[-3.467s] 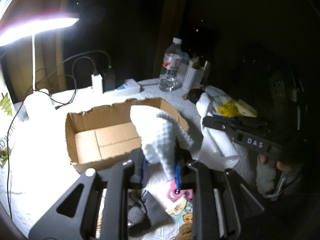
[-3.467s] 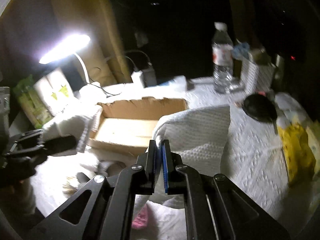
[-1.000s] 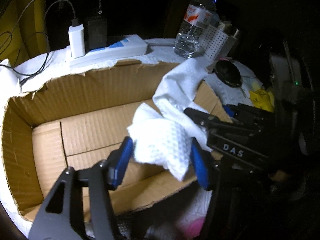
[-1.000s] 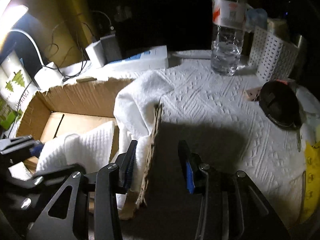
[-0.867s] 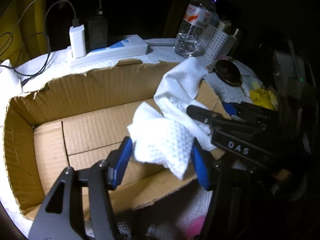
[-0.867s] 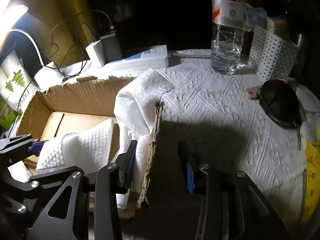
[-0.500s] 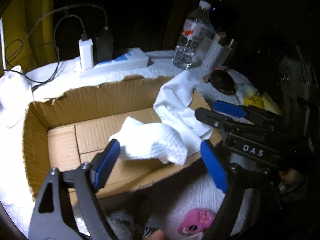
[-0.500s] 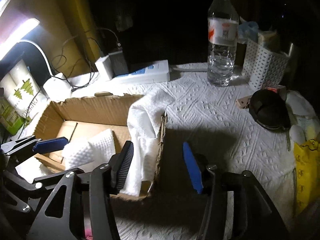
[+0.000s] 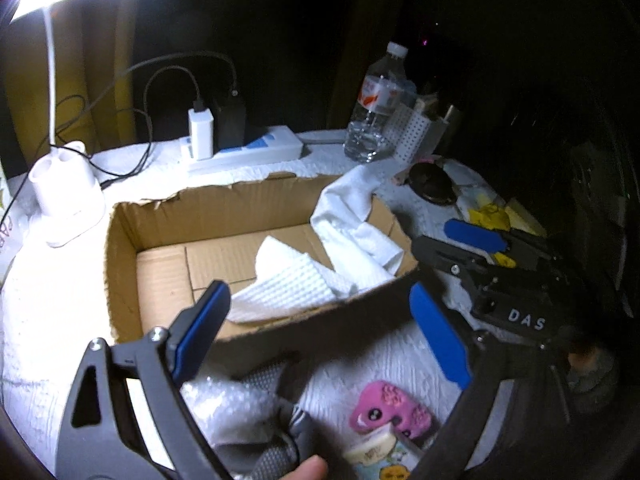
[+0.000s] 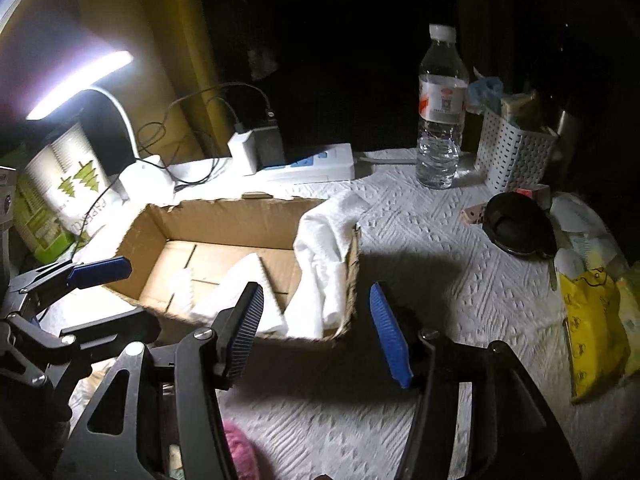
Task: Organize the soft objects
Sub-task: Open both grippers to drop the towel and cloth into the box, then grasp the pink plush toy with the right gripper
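Only writing I can actually read is "DAS" in white letters on the body of the right gripper (image 9: 456, 264), seen from the left wrist camera; the water bottle (image 10: 441, 112) has a red-and-white label but the print's too small, and the green-and-white pack with tree shapes (image 10: 60, 184) has text I can't make out. The soft stuff: a white waffle-textured cloth (image 9: 288, 288) lies crumpled on the floor of the torn cardboard box (image 9: 124, 264), and a second white towel (image 10: 326, 248) is draped over the box's right end wall, half in, half hanging out. Both grippers are spread wide and holding nothing, the left gripper (image 9: 320, 336) just in front of the box's near wall. Around it on the table (image 10: 440, 280): a lit desk lamp (image 9: 64, 184), a power strip (image 10: 312, 166) with chargers, a white perforated basket (image 10: 516, 152), a black round case (image 10: 518, 228), a yellow bag (image 10: 592, 312), a pink toy (image 9: 390, 410) and some grey fabric (image 9: 276, 412) near the bottom.
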`<state>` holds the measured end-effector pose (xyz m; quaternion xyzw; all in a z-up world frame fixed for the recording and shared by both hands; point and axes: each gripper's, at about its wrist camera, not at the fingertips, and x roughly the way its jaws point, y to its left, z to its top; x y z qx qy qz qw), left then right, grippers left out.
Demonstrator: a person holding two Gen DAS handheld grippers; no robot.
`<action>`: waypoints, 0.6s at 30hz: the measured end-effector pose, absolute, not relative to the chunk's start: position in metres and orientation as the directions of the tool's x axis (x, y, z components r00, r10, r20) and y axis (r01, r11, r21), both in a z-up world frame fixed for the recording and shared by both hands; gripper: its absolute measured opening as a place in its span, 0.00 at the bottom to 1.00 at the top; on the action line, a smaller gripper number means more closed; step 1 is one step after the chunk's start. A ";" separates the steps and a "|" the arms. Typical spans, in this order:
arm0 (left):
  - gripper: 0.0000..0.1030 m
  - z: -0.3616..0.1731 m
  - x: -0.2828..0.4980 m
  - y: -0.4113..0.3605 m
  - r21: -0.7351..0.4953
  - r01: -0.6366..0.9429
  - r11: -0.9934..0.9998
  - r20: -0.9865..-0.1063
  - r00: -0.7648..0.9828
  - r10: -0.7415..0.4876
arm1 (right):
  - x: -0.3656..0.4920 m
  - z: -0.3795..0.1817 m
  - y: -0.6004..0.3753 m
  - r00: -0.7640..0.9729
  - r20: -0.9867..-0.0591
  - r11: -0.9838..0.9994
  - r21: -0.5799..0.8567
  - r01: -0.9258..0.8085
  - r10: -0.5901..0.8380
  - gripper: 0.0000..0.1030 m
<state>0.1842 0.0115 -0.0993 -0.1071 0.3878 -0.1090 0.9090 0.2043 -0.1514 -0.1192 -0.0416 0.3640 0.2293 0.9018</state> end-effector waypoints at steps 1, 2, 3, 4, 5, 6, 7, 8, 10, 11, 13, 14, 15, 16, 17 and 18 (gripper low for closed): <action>0.90 -0.098 0.180 0.012 -0.275 0.112 0.955 -0.678 0.681 -0.275 | 0.201 -0.118 -0.151 0.632 -0.673 0.891 0.091 -0.445 0.385 0.57; 0.90 -0.096 0.175 0.013 -0.276 0.107 0.955 -0.678 0.683 -0.273 | 0.196 -0.116 -0.152 0.634 -0.670 0.890 0.090 -0.448 0.387 0.57; 0.90 -0.095 0.172 0.014 -0.278 0.105 0.955 -0.675 0.686 -0.272 | 0.192 -0.114 -0.152 0.635 -0.668 0.889 0.089 -0.449 0.387 0.57; 0.90 -0.095 0.168 0.015 -0.280 0.102 0.955 -0.672 0.689 -0.271 | 0.188 -0.114 -0.152 0.636 -0.667 0.889 0.087 -0.450 0.388 0.57; 0.90 -0.094 0.164 0.016 -0.282 0.099 0.954 -0.670 0.692 -0.269 | 0.182 -0.113 -0.152 0.637 -0.666 0.888 0.086 -0.452 0.388 0.57; 0.90 -0.094 0.161 0.017 -0.284 0.095 0.954 -0.668 0.694 -0.268 | 0.178 -0.112 -0.152 0.638 -0.665 0.887 0.084 -0.453 0.389 0.57; 0.90 -0.094 0.157 0.018 -0.286 0.091 0.954 -0.665 0.697 -0.267 | 0.174 -0.112 -0.152 0.637 -0.665 0.887 0.083 -0.455 0.389 0.57; 0.90 -0.094 0.154 0.019 -0.289 0.088 0.953 -0.663 0.700 -0.266 | 0.170 -0.113 -0.151 0.637 -0.666 0.886 0.082 -0.456 0.389 0.57; 0.90 -0.095 0.147 0.020 -0.293 0.086 0.952 -0.661 0.702 -0.267 | 0.162 -0.115 -0.151 0.634 -0.669 0.886 0.081 -0.457 0.388 0.57; 0.90 -0.095 0.144 0.020 -0.294 0.086 0.952 -0.659 0.703 -0.267 | 0.159 -0.116 -0.151 0.633 -0.670 0.886 0.080 -0.457 0.387 0.57; 0.90 -0.095 0.137 0.020 -0.294 0.085 0.952 -0.658 0.705 -0.266 | 0.151 -0.119 -0.151 0.630 -0.674 0.886 0.080 -0.457 0.385 0.57; 0.90 -0.095 0.134 0.020 -0.295 0.086 0.952 -0.657 0.705 -0.267 | 0.148 -0.120 -0.151 0.629 -0.676 0.886 0.079 -0.457 0.384 0.57; 0.90 -0.096 0.131 0.020 -0.294 0.086 0.952 -0.657 0.705 -0.267 | 0.144 -0.122 -0.151 0.627 -0.678 0.886 0.080 -0.457 0.384 0.57; 0.90 -0.096 0.128 0.019 -0.294 0.086 0.952 -0.656 0.706 -0.266 | 0.142 -0.123 -0.151 0.625 -0.679 0.886 0.080 -0.457 0.384 0.57; 0.90 -0.097 0.125 0.019 -0.294 0.087 0.952 -0.655 0.707 -0.267 | 0.139 -0.125 -0.152 0.623 -0.682 0.886 0.080 -0.457 0.383 0.57; 0.90 -0.097 0.123 0.018 -0.294 0.086 0.952 -0.656 0.707 -0.266 | 0.136 -0.127 -0.152 0.621 -0.684 0.886 0.080 -0.457 0.383 0.57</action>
